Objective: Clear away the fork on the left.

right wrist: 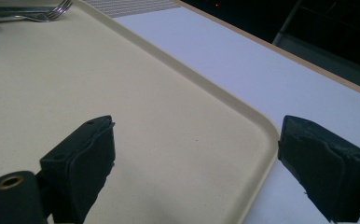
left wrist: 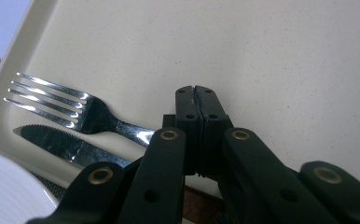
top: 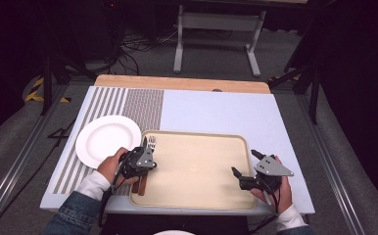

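Observation:
A beige tray (top: 197, 133) lies at the table's front centre. On its left end lie a steel fork (top: 152, 142) and a brown-handled knife (top: 140, 185), side by side, tines and blade pointing to the far side. My left gripper (top: 150, 164) hovers low over their handles. In the left gripper view the gripper (left wrist: 197, 100) is shut with nothing seen between the pads, and the fork (left wrist: 75, 109) and knife (left wrist: 61, 142) run under it. My right gripper (top: 245, 162) is open at the tray's front right corner. In its own view the gripper (right wrist: 197, 154) straddles the tray (right wrist: 75, 70) rim.
A white plate (top: 104, 139) sits just left of the tray, partly on a striped mat (top: 138, 103). A pale blue mat (top: 216, 110) covers the table beyond the tray. Another white plate edge (top: 173, 232) shows at the bottom. A desk frame (top: 219, 22) stands on the floor behind.

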### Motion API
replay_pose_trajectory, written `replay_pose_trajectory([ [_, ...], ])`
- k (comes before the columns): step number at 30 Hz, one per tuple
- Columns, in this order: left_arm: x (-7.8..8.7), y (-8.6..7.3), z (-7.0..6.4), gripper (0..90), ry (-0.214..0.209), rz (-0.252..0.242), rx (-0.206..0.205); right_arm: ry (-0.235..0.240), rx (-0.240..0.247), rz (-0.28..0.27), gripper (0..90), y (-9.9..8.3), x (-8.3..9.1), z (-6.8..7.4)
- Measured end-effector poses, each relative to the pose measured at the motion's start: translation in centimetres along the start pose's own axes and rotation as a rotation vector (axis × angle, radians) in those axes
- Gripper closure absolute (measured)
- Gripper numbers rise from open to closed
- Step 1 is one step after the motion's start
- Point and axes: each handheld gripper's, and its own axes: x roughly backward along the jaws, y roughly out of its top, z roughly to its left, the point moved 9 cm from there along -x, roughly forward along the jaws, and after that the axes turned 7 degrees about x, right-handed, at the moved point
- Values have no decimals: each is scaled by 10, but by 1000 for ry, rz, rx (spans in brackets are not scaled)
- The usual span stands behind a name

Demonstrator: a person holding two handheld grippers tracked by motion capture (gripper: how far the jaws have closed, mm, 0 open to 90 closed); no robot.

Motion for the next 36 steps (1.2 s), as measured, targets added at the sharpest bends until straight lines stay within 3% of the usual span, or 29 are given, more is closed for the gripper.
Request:
replay_pose_trajectory([
  [18,4,-1,-1,865,-5,-31,10,-2,8,-3,117,1,1,0],
  [36,18,12,2,813,37,-147,-7,-3,9,-6,118,2,1,0],
])
